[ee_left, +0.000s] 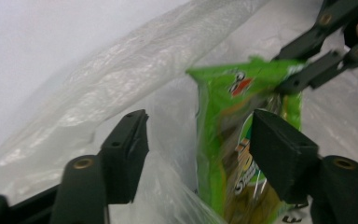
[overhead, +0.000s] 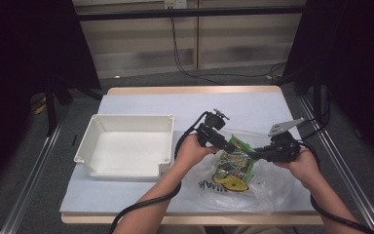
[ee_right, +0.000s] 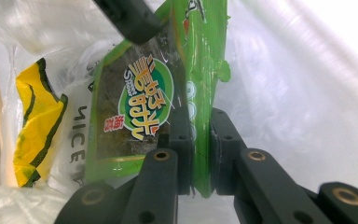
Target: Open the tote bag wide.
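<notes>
High view: both grippers meet over a green packet (overhead: 234,161) in a plastic bag (overhead: 268,187) beside the tray (overhead: 126,146).

Left gripper (ee_left: 198,140) view: jaws apart, gripping nothing.

Right gripper (ee_right: 200,154) view: jaws clamp the packet's edge; best to lift it slowly, clear of the film.

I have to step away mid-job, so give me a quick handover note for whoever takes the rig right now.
Right gripper: fingers shut on the edge of the green snack packet.
Left gripper: open, fingers either side of the packet and the clear plastic bag, pressing on neither.
The packet sits in the bag's mouth, right of the white bin.
Done: packet gripped.
Left: probably pulling it free of the bag; the bin looks like its likely destination.
</notes>
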`<state>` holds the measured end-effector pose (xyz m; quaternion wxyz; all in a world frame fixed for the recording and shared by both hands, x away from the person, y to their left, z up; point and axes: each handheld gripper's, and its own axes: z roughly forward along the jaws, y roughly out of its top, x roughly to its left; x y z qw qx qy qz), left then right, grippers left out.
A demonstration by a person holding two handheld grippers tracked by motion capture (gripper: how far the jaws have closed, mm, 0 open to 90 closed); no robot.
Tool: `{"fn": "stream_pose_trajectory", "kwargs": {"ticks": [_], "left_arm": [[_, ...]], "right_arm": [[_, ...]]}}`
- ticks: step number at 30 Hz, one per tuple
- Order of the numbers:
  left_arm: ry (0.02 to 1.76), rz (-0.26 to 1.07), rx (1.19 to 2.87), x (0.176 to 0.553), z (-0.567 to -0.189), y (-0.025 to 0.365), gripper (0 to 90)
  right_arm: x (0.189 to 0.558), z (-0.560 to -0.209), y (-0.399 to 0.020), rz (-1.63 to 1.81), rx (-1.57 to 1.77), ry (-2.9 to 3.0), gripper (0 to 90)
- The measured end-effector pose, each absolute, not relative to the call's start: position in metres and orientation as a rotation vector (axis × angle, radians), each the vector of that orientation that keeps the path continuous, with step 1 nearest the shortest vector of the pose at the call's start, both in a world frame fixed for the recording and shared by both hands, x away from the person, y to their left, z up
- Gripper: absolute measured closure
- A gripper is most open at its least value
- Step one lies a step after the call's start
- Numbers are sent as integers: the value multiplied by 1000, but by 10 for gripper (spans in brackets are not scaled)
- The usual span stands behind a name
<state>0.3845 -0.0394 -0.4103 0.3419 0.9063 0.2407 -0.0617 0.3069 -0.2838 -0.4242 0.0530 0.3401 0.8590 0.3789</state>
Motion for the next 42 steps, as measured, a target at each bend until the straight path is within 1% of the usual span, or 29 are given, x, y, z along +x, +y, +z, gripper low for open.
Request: {"fn": "stream_pose_trajectory", "kwargs": {"ticks": [2, 13, 24, 29, 37, 42], "left_arm": [[634, -158, 2348, 384, -410, -38, 324], [573, -123, 2351, 382, -395, -32, 254], [492, -99, 2424, 381, -383, -39, 240], [486, -104, 2443, 380, -378, -45, 242], [449, -111, 2487, 380, -374, -54, 252], [423, -103, 2522, 379, -374, -60, 281]], "right_arm": [[306, -418, -283, 1125, 1012, 2599, 822], [303, -396, -272, 976, 875, 2588, 819], [299, -386, -262, 908, 735, 2579, 816], [297, -384, -261, 897, 692, 2573, 812], [295, -383, -259, 879, 659, 2570, 802], [295, -383, -259, 878, 651, 2575, 799]]}}
